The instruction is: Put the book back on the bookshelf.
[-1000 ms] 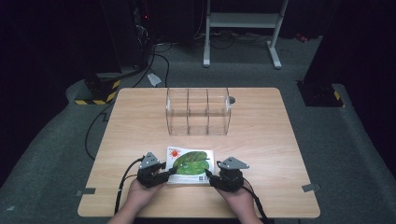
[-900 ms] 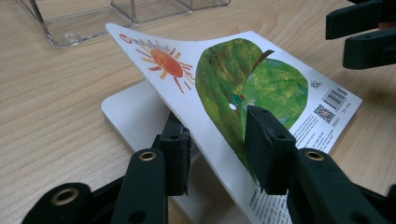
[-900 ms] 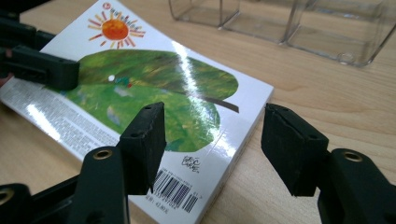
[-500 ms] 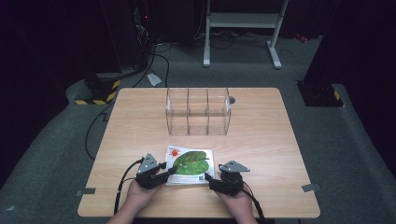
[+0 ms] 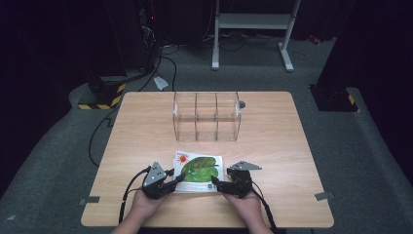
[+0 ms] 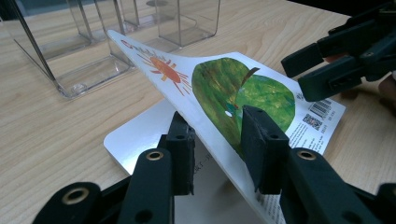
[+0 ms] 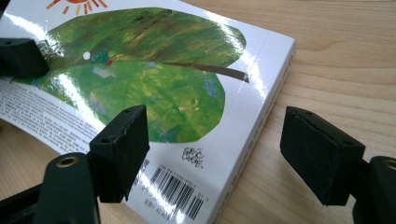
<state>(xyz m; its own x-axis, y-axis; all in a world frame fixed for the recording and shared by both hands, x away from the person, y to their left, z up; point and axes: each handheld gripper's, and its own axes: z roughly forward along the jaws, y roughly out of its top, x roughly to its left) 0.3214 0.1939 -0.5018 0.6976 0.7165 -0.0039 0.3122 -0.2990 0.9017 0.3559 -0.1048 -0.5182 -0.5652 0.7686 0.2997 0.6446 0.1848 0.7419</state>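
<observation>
While your left gripper [image 6: 217, 140] pinches the lifted back cover [image 6: 224, 88] of the picture book [image 5: 198, 168], one pad under the cover and one on its green leaf picture, the book itself lies at the near middle of the wooden table [image 5: 292, 146], between your two hands. That cover tilts up from the pages [image 6: 140, 140] below it, so the sun printed at its far corner rises toward the clear acrylic organizer [image 5: 207, 117]. Your right gripper [image 7: 215, 154] has just been opening: its jaws stand wide, astride the book's spine corner by the barcode, with neither pad pressing on it. In the left gripper view, the right gripper's black jaws [image 6: 345, 60] sit just past the cover's barcode edge, close to the raised cover. Farther back on the table, the three-compartment organizer stands upright, well apart from the book, with bare wood between them. Just beside its right rear corner a small round grey mark [image 5: 242, 104] shows on the tabletop. Beyond the table, on the dark floor, cables [image 5: 160, 58] trail near a yellow-and-black striped block [image 5: 100, 100], and a grey metal stand [image 5: 253, 29] sits behind.
</observation>
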